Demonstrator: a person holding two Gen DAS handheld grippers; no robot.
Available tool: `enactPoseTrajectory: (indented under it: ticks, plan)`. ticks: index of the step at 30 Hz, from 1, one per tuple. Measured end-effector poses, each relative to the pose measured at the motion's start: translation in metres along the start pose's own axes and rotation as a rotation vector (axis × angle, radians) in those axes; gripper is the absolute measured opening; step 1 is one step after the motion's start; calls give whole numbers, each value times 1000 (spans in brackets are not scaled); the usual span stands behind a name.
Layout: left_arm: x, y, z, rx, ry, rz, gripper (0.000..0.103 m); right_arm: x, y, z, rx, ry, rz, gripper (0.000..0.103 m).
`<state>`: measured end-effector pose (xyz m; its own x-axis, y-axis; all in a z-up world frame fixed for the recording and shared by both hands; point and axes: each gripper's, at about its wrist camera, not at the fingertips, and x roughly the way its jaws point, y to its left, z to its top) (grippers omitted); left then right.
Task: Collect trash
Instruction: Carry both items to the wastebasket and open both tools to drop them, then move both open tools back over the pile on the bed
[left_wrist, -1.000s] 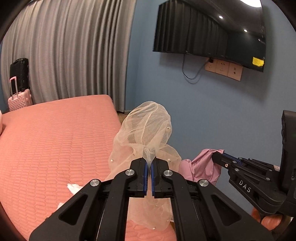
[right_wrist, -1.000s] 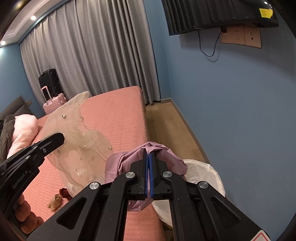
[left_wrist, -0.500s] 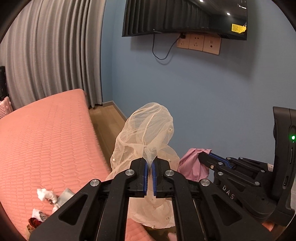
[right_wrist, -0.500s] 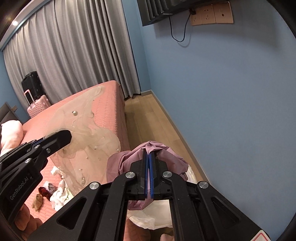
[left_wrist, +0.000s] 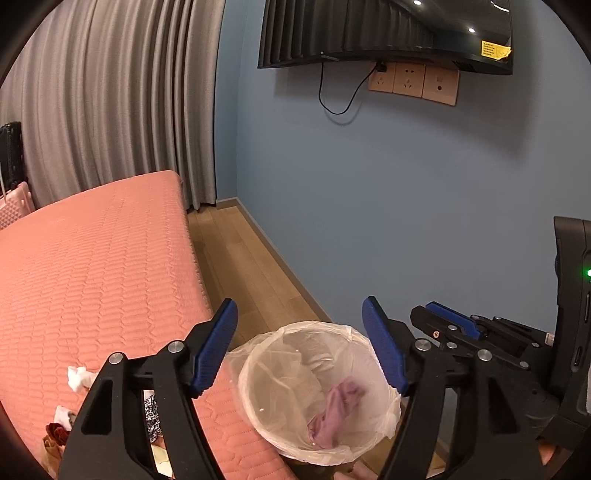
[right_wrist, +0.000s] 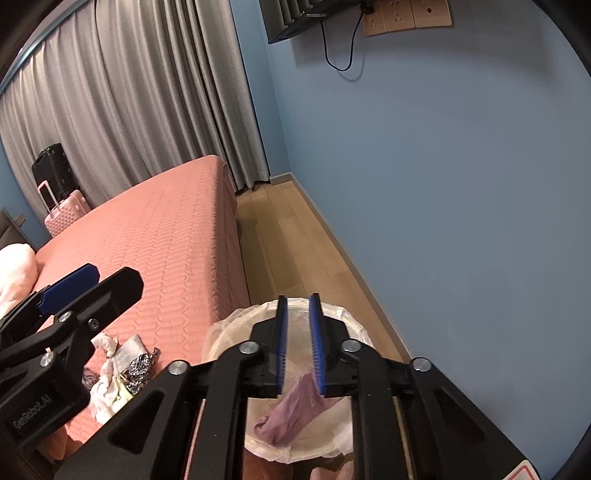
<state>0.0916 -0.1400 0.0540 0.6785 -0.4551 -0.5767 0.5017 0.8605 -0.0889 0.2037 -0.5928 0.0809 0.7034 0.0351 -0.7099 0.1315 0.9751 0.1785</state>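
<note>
Two grippers, mine, hang over the lined bin (left_wrist: 317, 391): the left gripper (left_wrist: 299, 350) has just sprung wide and empty, the right gripper (right_wrist: 298, 343) has just parted, with the mauve cloth (right_wrist: 291, 410) dropping at six o'clock below it. It might snag on my right pad. The netting looks already inside. Scraps (right_wrist: 118, 369) wait on the bed (right_wrist: 155, 251) at nine o'clock.

A crumpled mauve cloth (left_wrist: 338, 410) lay inside the round, plastic-lined trash bin (left_wrist: 255, 343) beside the bed, where more scraps (right_wrist: 118, 373) remained.
</note>
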Motion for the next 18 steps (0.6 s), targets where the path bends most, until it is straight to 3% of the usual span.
enactPoseTrajectory:
  ticks: [4,12,14,18]
  plan:
    - [-2,5,1,-13,-2,14,67,1,2,-2,-8,1,-3,24]
    - [-13,19,-5,-34,-3,42,67,-9,18,-7,-44,-4,22,26]
    - [-16,25,-8,-49,-3,49,67,-13,25,-10,-56,-8,32,32]
    - [-24,40,-13,-93,-5,66,74,-22,46,-18,-89,-16,51,37]
